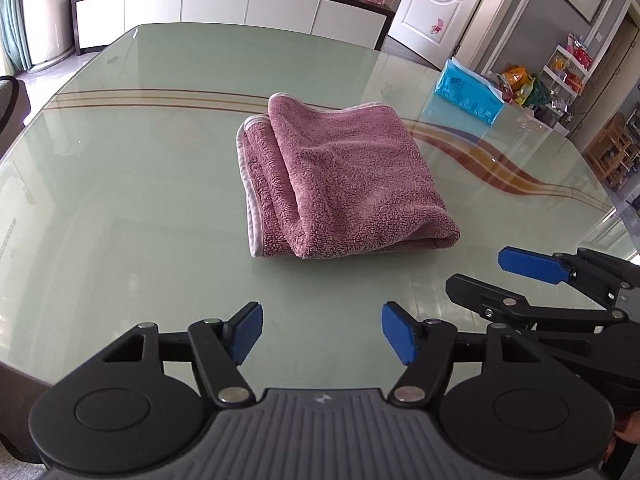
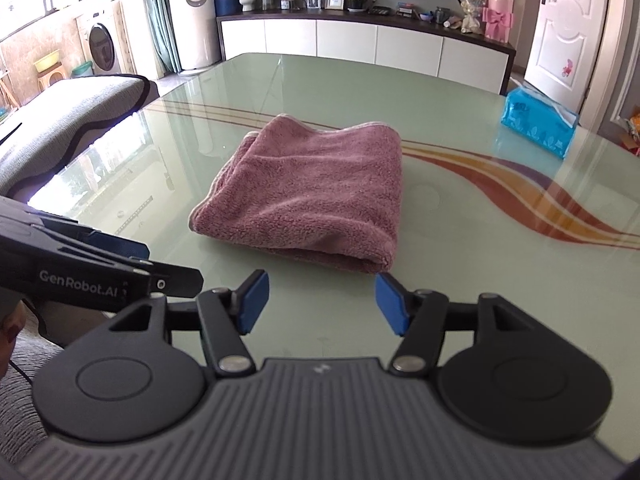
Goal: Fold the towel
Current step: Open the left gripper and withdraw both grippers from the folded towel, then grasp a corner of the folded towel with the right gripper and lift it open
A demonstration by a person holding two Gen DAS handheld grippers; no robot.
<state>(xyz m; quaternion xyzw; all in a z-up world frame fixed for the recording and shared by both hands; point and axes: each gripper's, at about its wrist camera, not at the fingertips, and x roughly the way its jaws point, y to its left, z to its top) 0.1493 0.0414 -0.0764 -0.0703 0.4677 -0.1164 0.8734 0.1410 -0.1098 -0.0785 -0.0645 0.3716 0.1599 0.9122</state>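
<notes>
A pink towel (image 1: pixel 336 176) lies folded into a thick rectangle in the middle of the green glass table (image 1: pixel 120 200); it also shows in the right wrist view (image 2: pixel 308 196). My left gripper (image 1: pixel 322 332) is open and empty, a little short of the towel's near edge. My right gripper (image 2: pixel 320 302) is open and empty, just before the towel's near fold. In the left wrist view the right gripper (image 1: pixel 520 276) shows at the right edge. In the right wrist view the left gripper (image 2: pixel 120 268) shows at the left edge.
A blue tissue pack (image 1: pixel 470 94) lies at the table's far right, also in the right wrist view (image 2: pixel 538 122). A grey sofa (image 2: pixel 68 120) stands beside the table's left side. A white sideboard (image 2: pixel 360 44) lines the far wall.
</notes>
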